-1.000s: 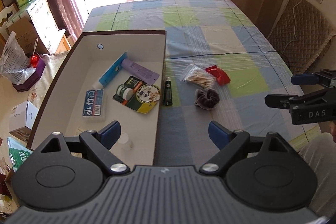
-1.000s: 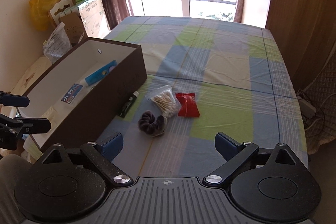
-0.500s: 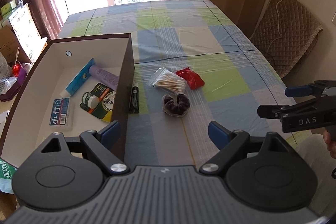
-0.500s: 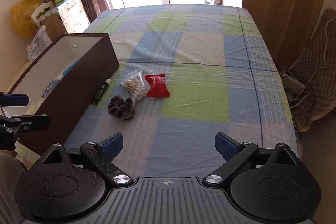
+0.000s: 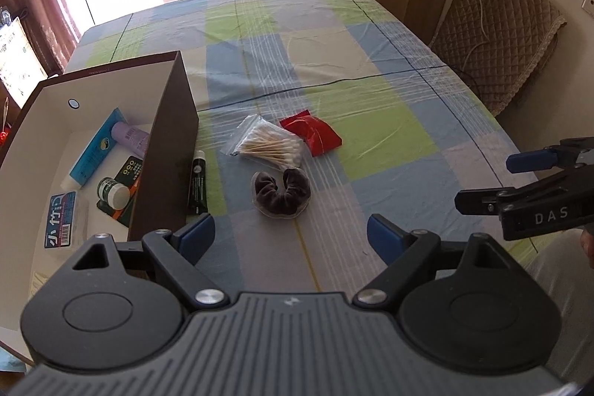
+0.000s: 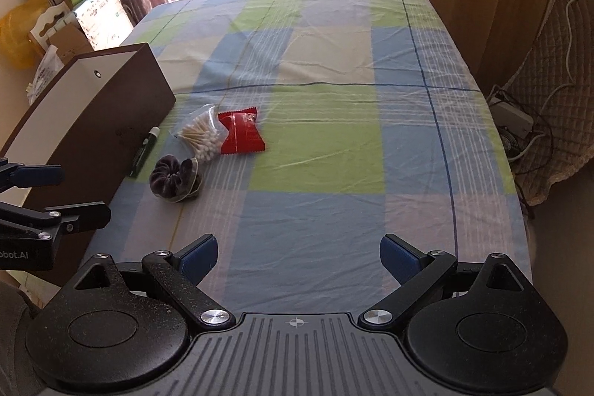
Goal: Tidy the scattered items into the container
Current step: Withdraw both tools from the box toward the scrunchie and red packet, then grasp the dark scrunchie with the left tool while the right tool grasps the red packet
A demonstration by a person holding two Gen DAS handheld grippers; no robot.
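Observation:
A brown box with a white inside (image 5: 163, 143) (image 6: 111, 121) stands at the table's left and holds several toiletries. Beside its right wall lies a dark green tube (image 5: 197, 182) (image 6: 143, 151). Farther right are a bag of cotton swabs (image 5: 265, 143) (image 6: 200, 132), a red packet (image 5: 312, 134) (image 6: 241, 132) and a dark brown scrunchie (image 5: 282, 195) (image 6: 172, 175). My left gripper (image 5: 287, 236) is open, just short of the scrunchie. My right gripper (image 6: 297, 255) is open over bare cloth, well right of the items.
A checked cloth (image 6: 334, 121) covers the table. A quilted chair (image 5: 493, 25) stands at the right edge. Cardboard boxes and bags (image 6: 74, 21) sit on the floor at the left. Windows lie beyond the far edge.
My left gripper has swung right, from above the box to in front of the scrunchie. My right gripper has also shifted right, so the items now sit at its left.

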